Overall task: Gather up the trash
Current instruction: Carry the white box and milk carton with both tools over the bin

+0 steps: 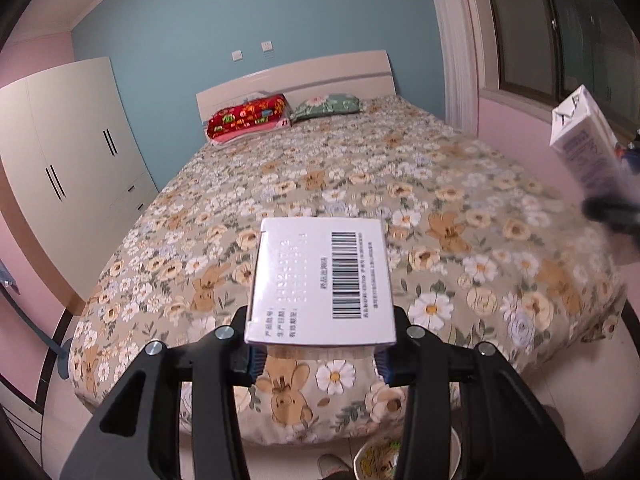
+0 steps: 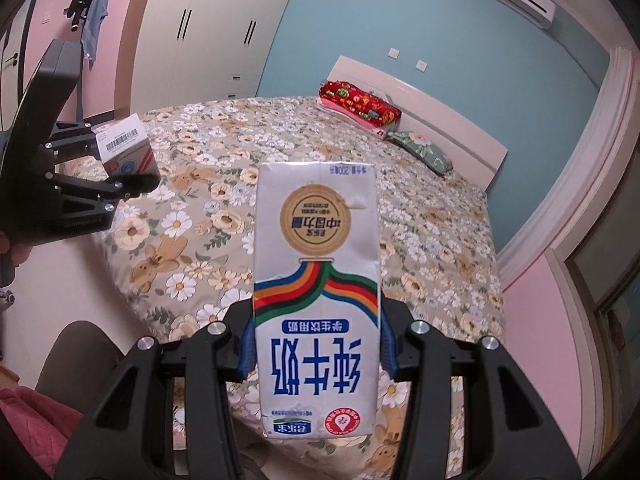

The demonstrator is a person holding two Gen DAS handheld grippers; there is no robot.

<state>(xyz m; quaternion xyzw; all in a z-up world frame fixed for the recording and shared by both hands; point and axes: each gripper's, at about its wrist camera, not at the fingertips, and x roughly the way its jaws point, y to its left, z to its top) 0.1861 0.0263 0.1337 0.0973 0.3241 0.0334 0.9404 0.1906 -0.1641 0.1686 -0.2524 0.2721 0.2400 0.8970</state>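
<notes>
My left gripper (image 1: 318, 360) is shut on a white cardboard box (image 1: 320, 280) with a barcode on its upper face, its blue pads pressing both sides. The box hangs over the foot of the bed. In the right wrist view the same box (image 2: 126, 144) shows at the left, between the left gripper's (image 2: 120, 160) fingers. My right gripper (image 2: 318, 356) is shut on a white milk carton (image 2: 316, 300), held upside down, with rainbow stripes and blue print. That carton (image 1: 584, 148) appears blurred at the right edge of the left wrist view.
A bed (image 1: 360, 184) with a floral sheet fills both views; a red pillow (image 1: 248, 118) and a green one (image 1: 326, 104) lie at its head. A white wardrobe (image 1: 68, 152) stands left. A white-rimmed container (image 1: 376, 460) sits on the floor below the left gripper. A chair (image 2: 80, 356) stands nearby.
</notes>
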